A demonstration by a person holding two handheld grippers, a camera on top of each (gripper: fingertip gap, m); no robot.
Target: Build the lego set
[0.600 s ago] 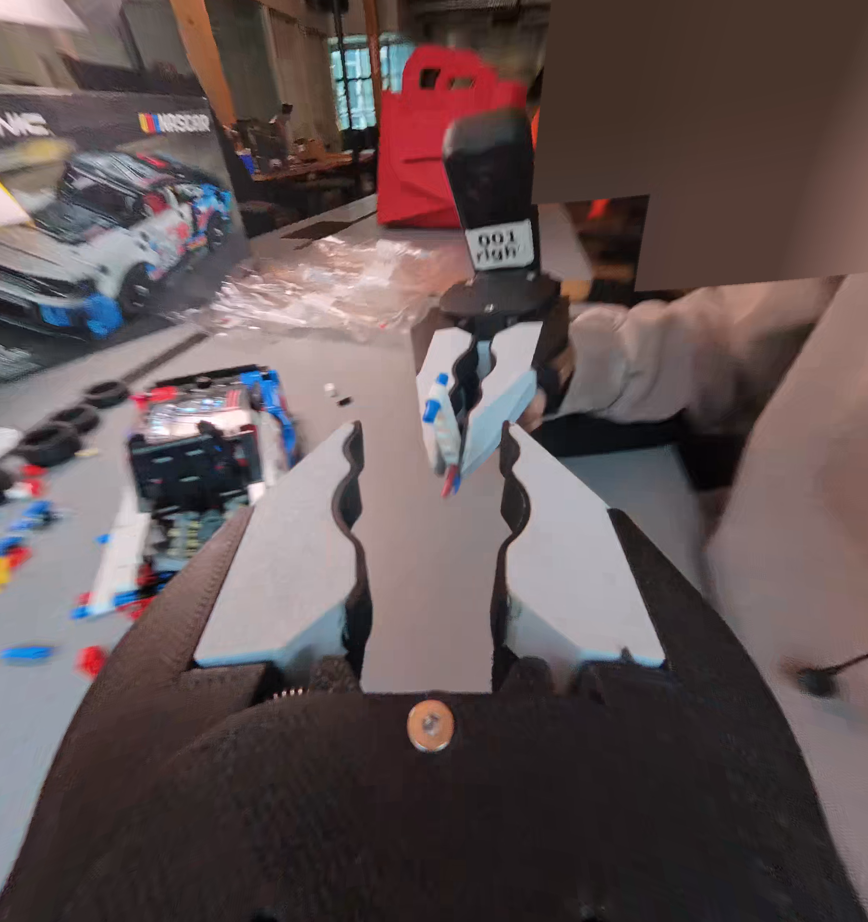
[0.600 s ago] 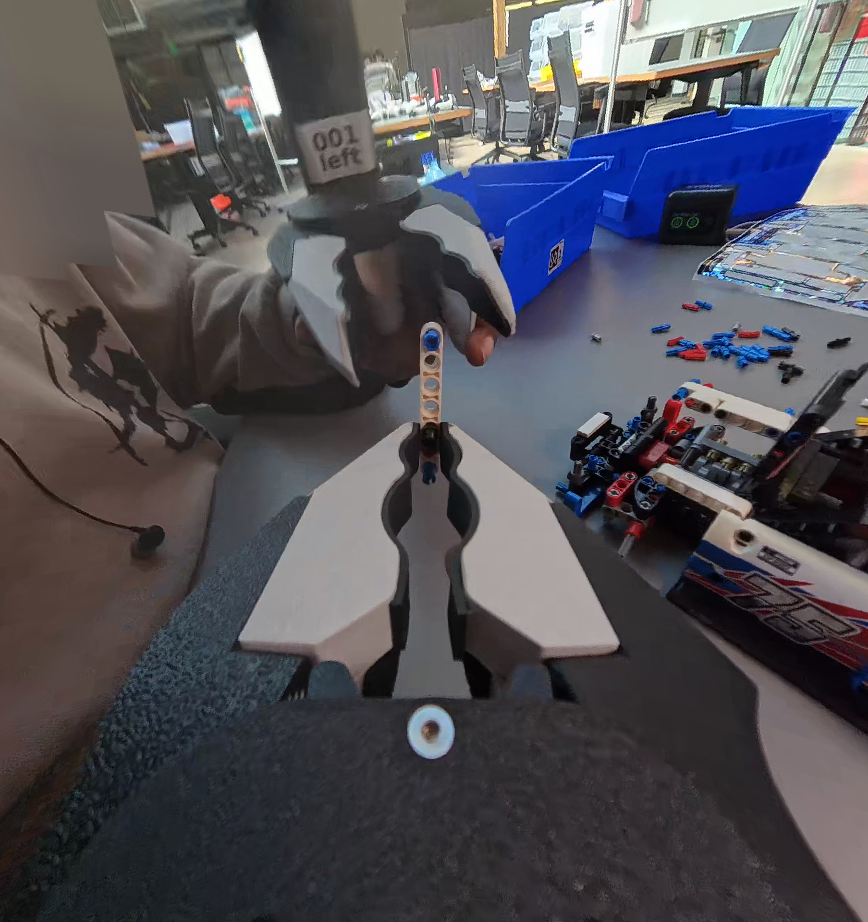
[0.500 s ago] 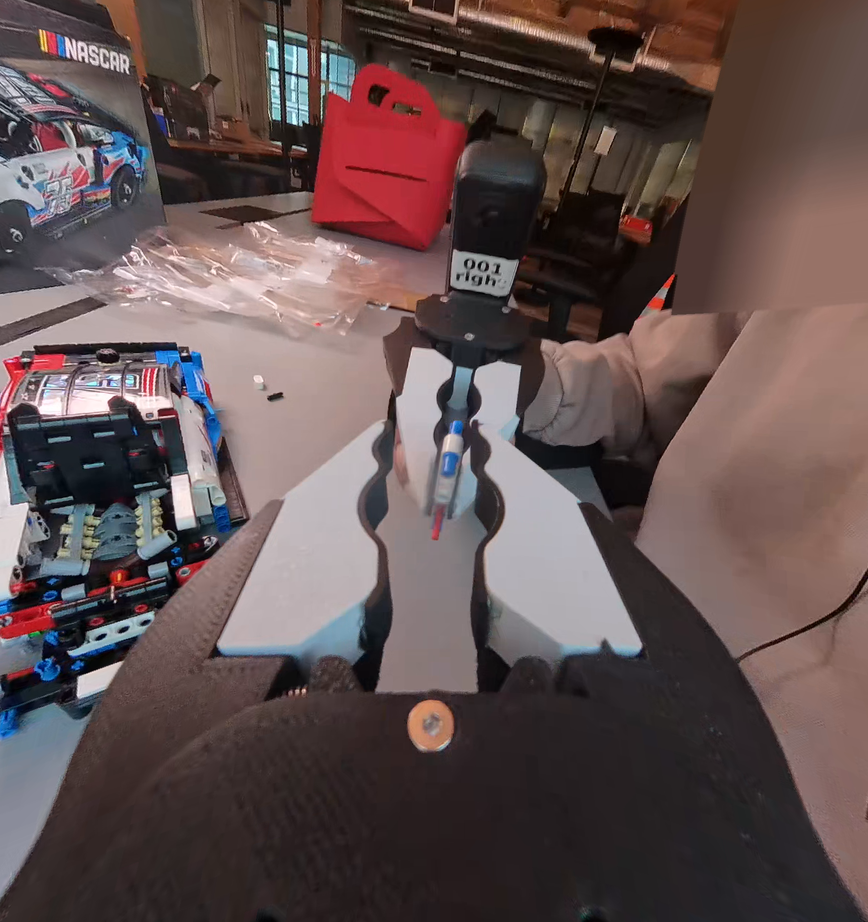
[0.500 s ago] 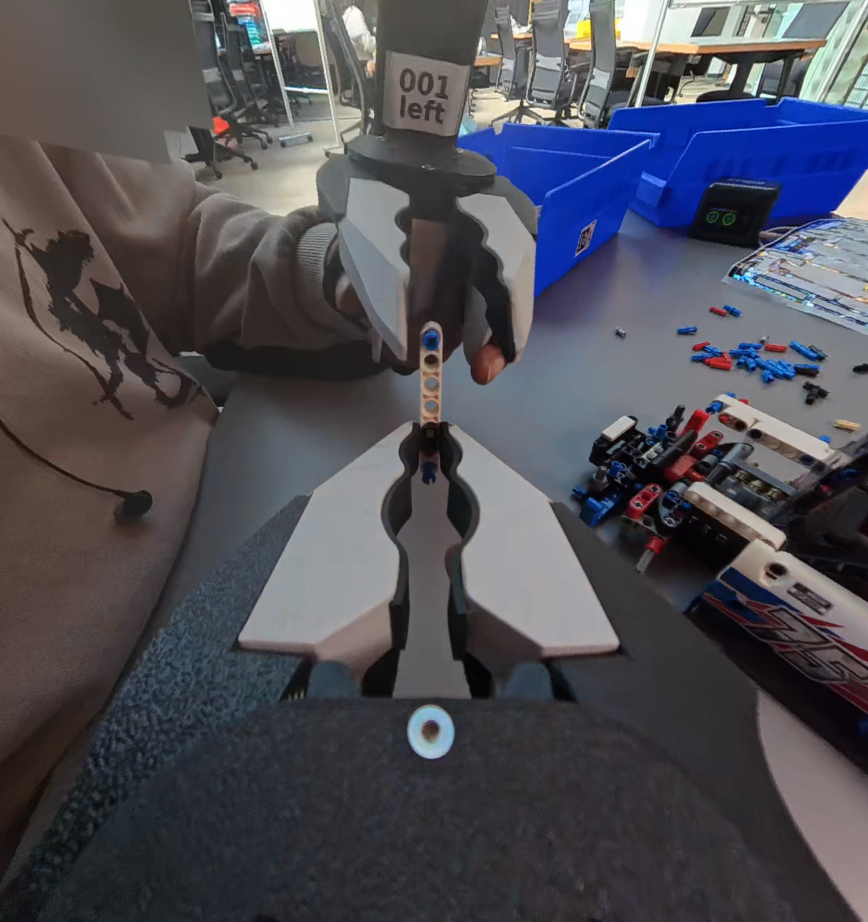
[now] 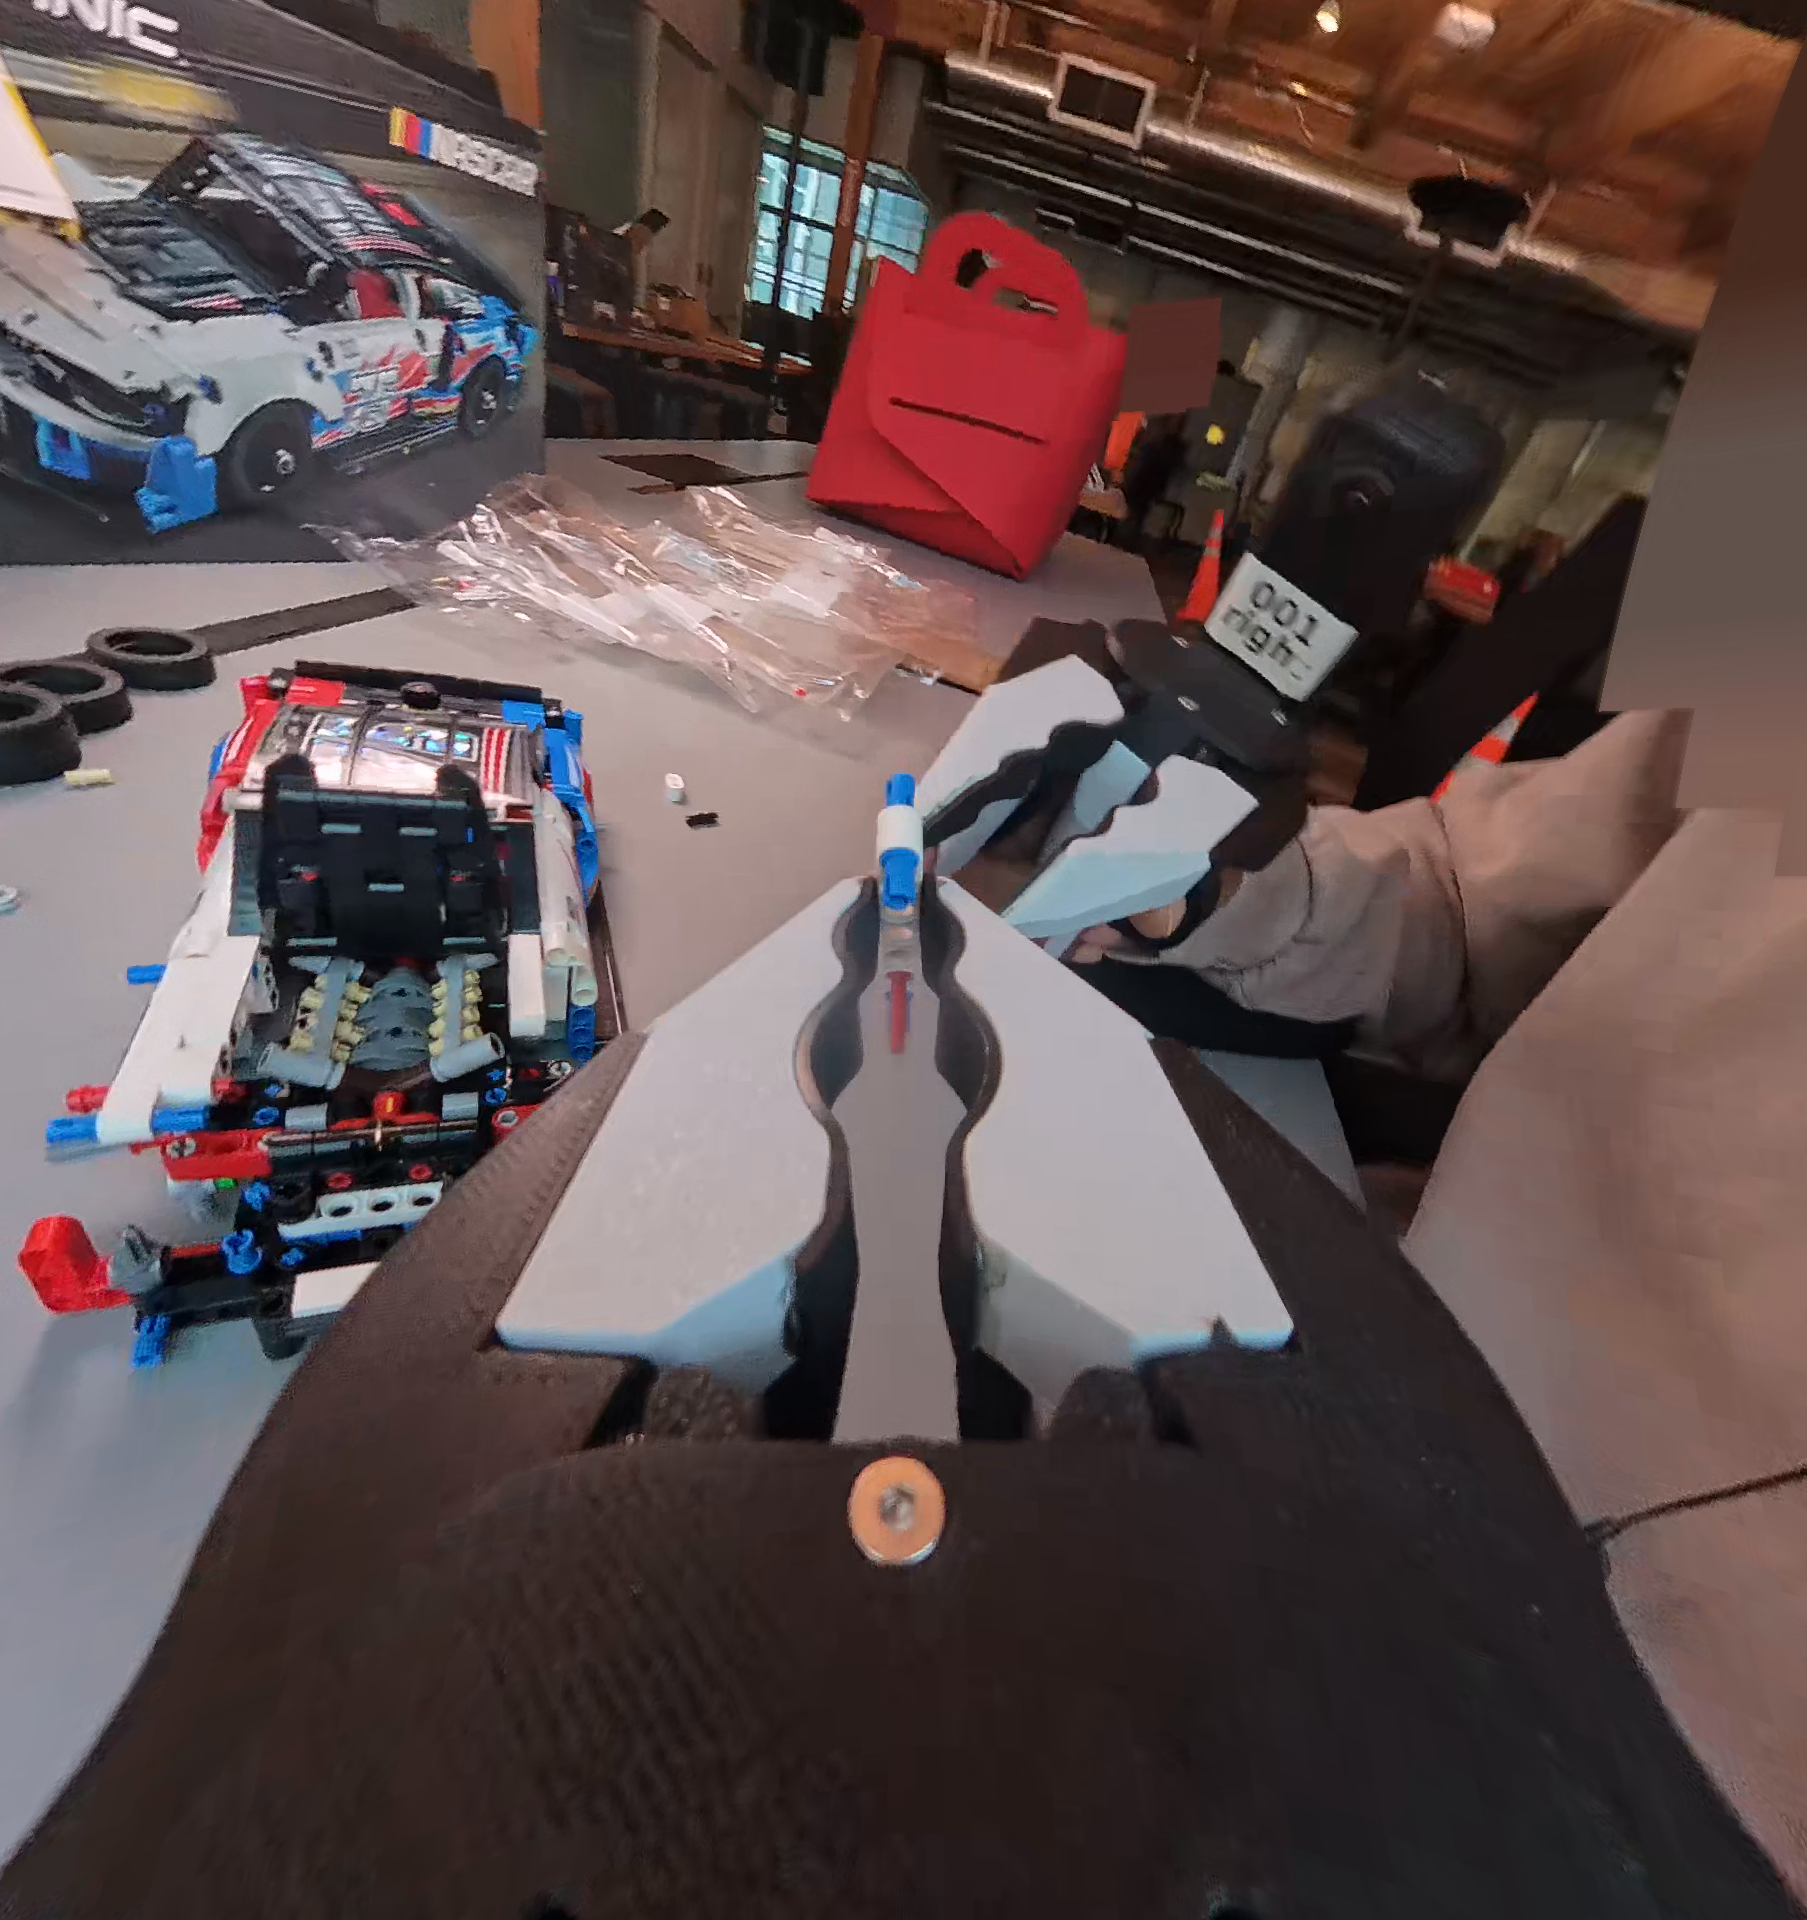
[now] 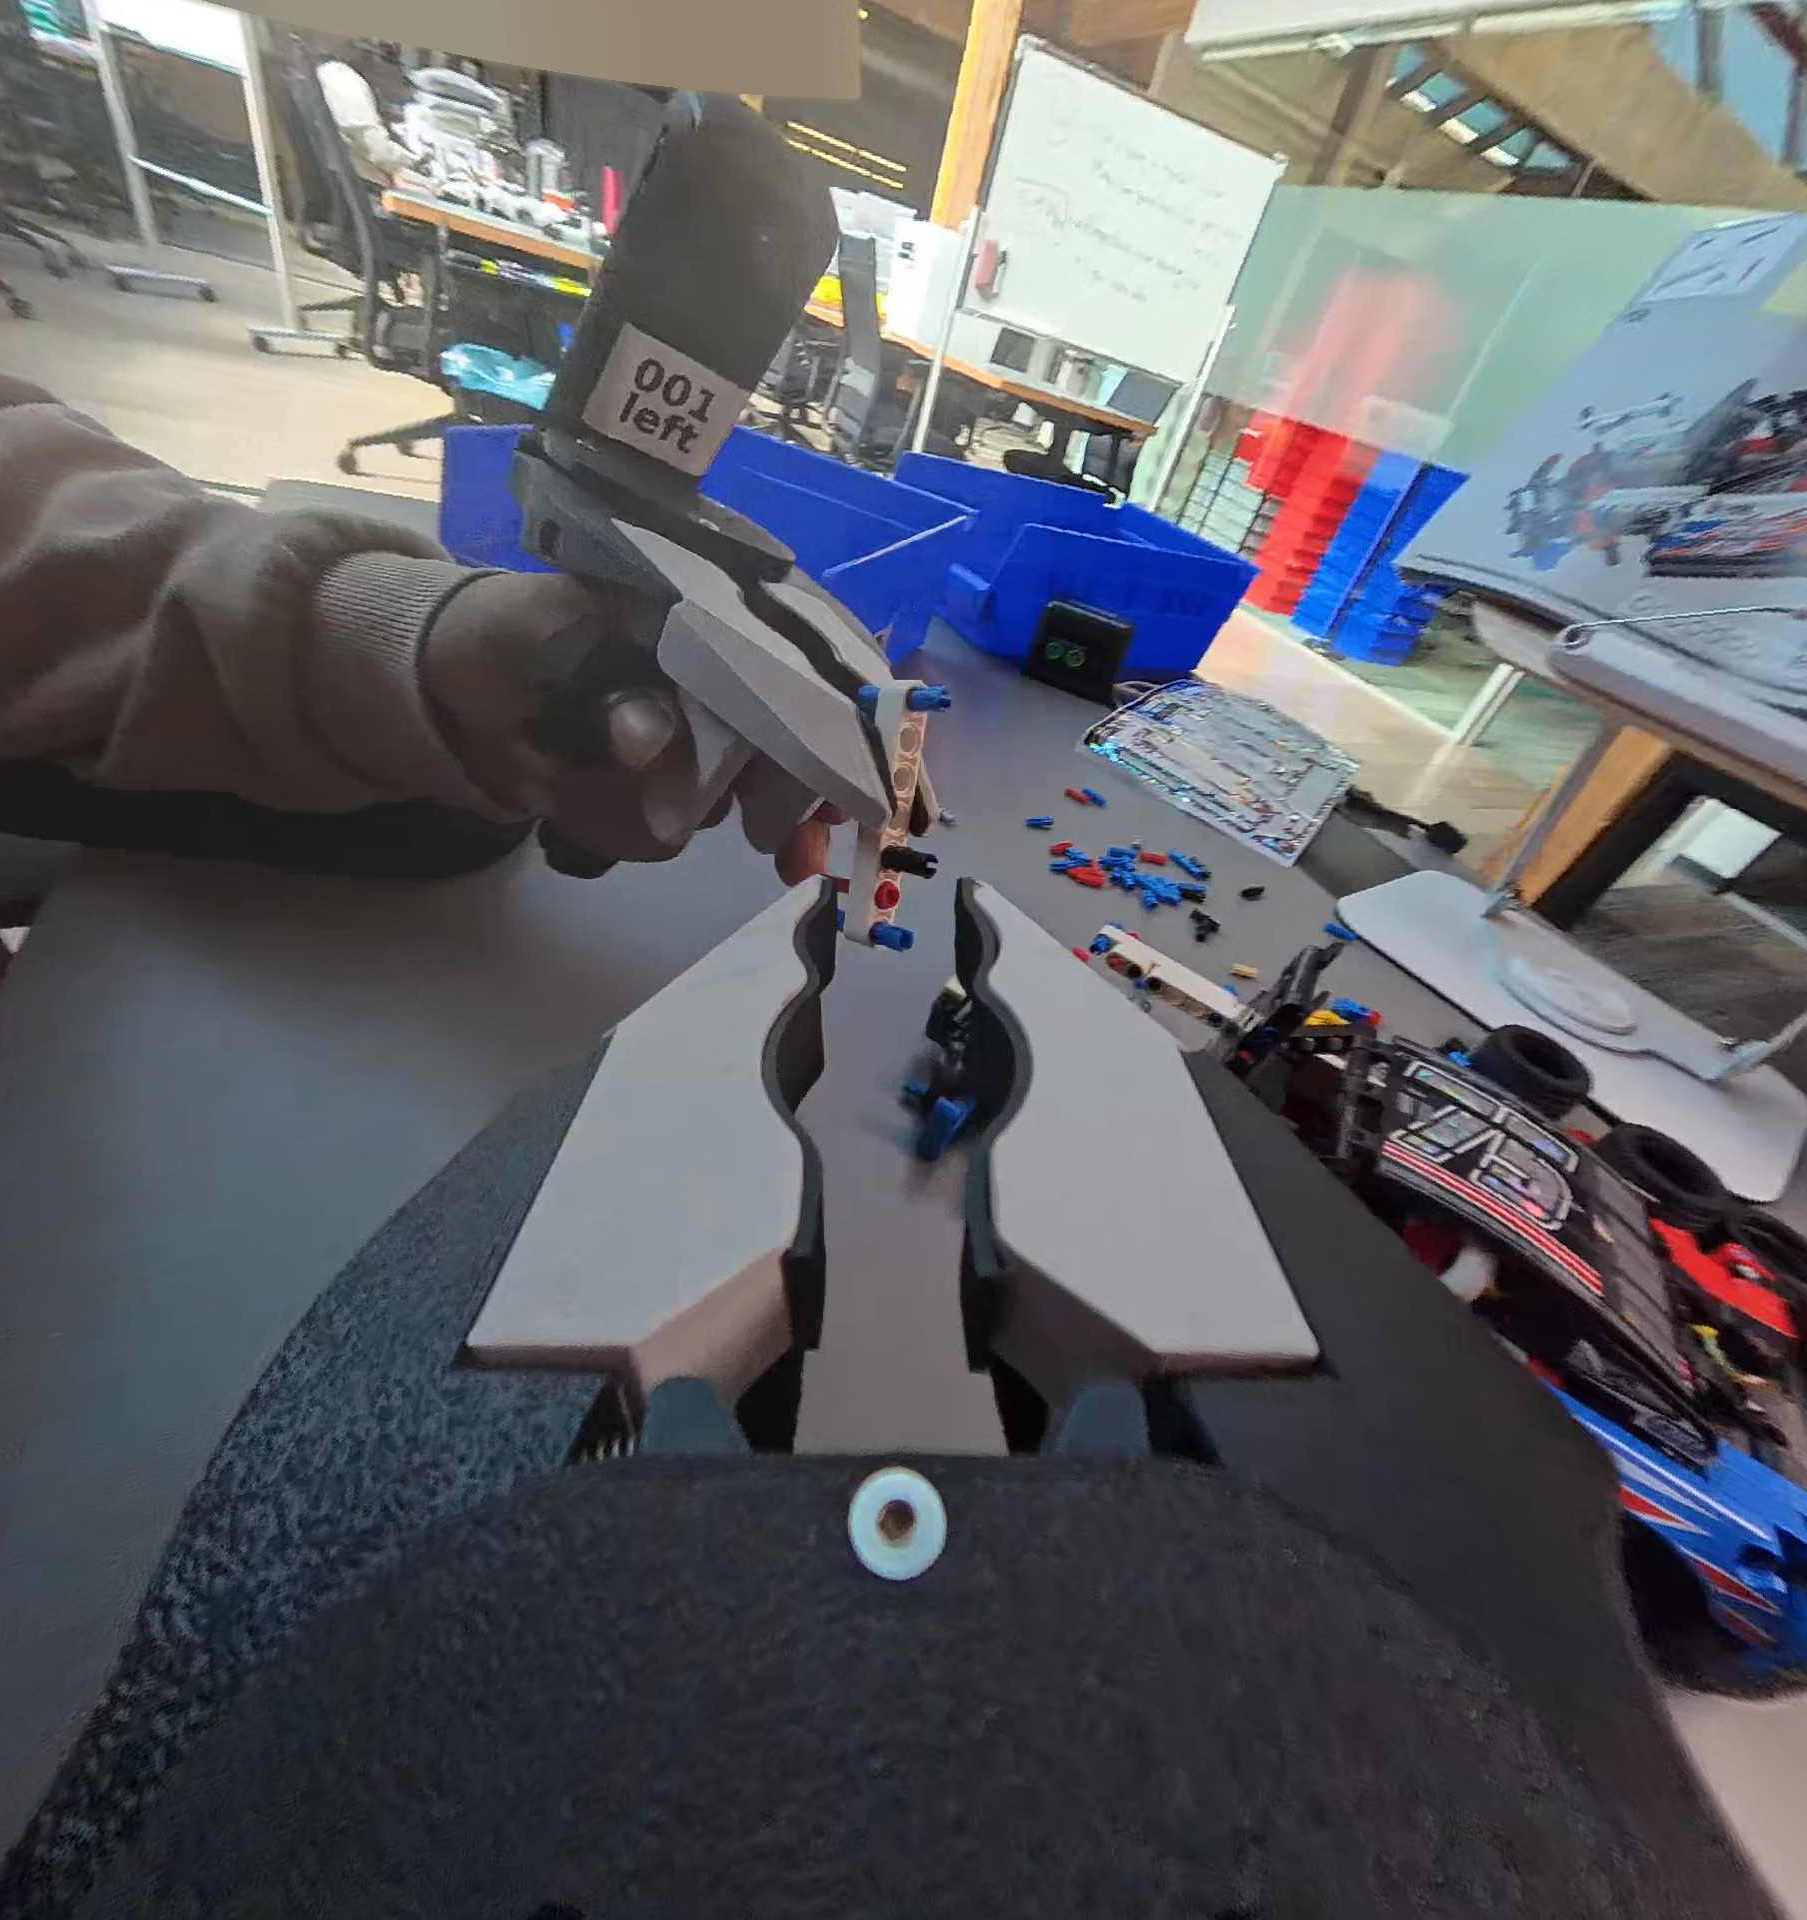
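My left gripper (image 5: 899,891) is shut on a short white lego beam (image 5: 897,831) with blue pins and a red pin, held upright above the grey table. In the right wrist view the beam (image 6: 891,821) hangs from the left gripper (image 6: 894,795), just ahead of my right gripper (image 6: 895,902), which is open and empty. In the left wrist view the right gripper (image 5: 977,868) sits close to the right of the beam, its jaws apart. The partly built race car (image 5: 379,935) lies on the table to the left; it also shows in the right wrist view (image 6: 1501,1174).
Black tyres (image 5: 37,707), clear plastic bags (image 5: 670,592), a red bag (image 5: 972,395) and the set's box (image 5: 234,312) lie beyond the car. Loose blue and red pins (image 6: 1127,873), a sticker sheet (image 6: 1221,758), blue bins (image 6: 982,540) and a booklet stand (image 6: 1605,987) are in the right wrist view. The grippers are tip to tip, or close to it.
The beam has passed from the right gripper to the left. The left gripper closed on it; the right gripper opened and drew back a little.
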